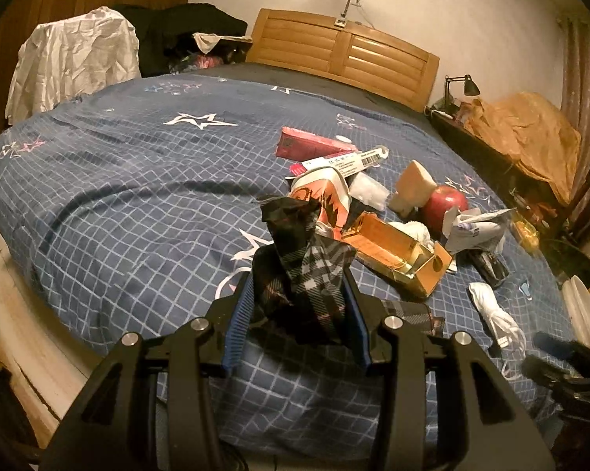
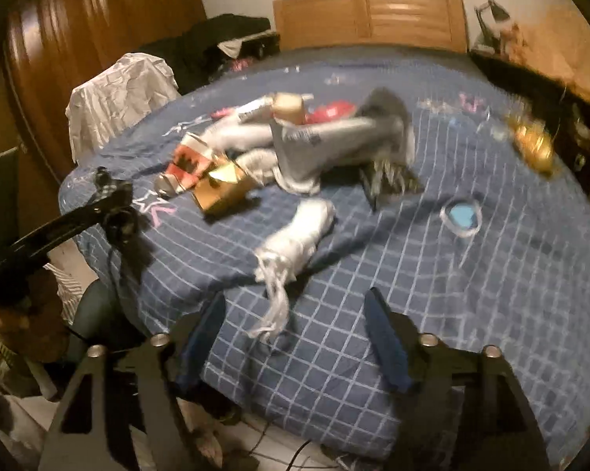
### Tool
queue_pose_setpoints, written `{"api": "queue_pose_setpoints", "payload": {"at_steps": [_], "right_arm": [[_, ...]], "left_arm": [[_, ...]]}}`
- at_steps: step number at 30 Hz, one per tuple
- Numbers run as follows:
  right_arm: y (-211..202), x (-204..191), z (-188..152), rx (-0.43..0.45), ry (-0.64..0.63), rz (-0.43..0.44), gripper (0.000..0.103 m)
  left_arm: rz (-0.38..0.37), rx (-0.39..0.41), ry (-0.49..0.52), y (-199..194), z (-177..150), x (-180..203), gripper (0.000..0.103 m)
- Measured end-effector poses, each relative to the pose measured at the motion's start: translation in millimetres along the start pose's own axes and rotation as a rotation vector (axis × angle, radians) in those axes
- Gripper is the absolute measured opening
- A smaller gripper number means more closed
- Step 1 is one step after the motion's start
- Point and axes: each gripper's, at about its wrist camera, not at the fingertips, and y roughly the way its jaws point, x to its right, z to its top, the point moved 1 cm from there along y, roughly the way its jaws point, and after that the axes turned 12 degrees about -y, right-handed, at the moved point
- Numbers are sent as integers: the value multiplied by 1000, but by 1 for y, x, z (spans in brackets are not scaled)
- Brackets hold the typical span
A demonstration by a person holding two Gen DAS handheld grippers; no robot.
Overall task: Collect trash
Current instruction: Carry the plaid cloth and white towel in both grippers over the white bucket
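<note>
My left gripper [image 1: 297, 278] is shut on a dark plaid wrapper [image 1: 299, 259] and holds it upright above the bed. Behind it lies a trash pile: an open gold box [image 1: 397, 253], a red-and-white carton [image 1: 322, 196], a pink box [image 1: 310, 145], crumpled white paper [image 1: 475, 227] and a red apple [image 1: 446, 204]. My right gripper [image 2: 295, 306] is open and empty over the bed's near edge, just short of a white cable bundle [image 2: 295, 239]. The right wrist view is blurred; the gold box [image 2: 220, 190] and grey-white packaging [image 2: 326, 145] lie beyond. The left gripper shows there at the left [image 2: 110, 204].
The blue checked bedspread [image 1: 138, 196] covers the bed, with a wooden headboard [image 1: 346, 51] behind. A white shirt [image 1: 75, 59] hangs at the left. A cluttered side table with a lamp [image 1: 463, 86] stands at the right. A blue-lined lid [image 2: 461, 216] and a gold wrapper [image 2: 532, 145] lie on the bed.
</note>
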Motion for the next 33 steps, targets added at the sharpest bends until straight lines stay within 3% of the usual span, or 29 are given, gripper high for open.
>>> {"api": "queue_pose_setpoints", "payload": {"at_steps": [3, 6, 7, 10, 13, 23, 33], "right_arm": [[-8, -2, 14, 45, -1, -18, 75], [13, -6, 30, 54, -14, -51, 74], [26, -6, 32, 33, -17, -53, 69], [58, -7, 27, -69, -37, -72, 38], [59, -2, 19, -63, 10, -60, 32], [-22, 3, 31, 159, 52, -61, 31], [-131, 55, 21, 317, 96, -223, 31]], "left_arm": [[-1, -1, 6, 0, 0, 0, 42], [0, -1, 16, 0, 0, 2, 42], [1, 2, 19, -1, 0, 3, 42], [7, 18, 28, -5, 1, 4, 42], [16, 29, 27, -8, 1, 4, 42], [38, 78, 110, -25, 11, 39, 42], [-84, 119, 263, -49, 19, 150, 43]]}}
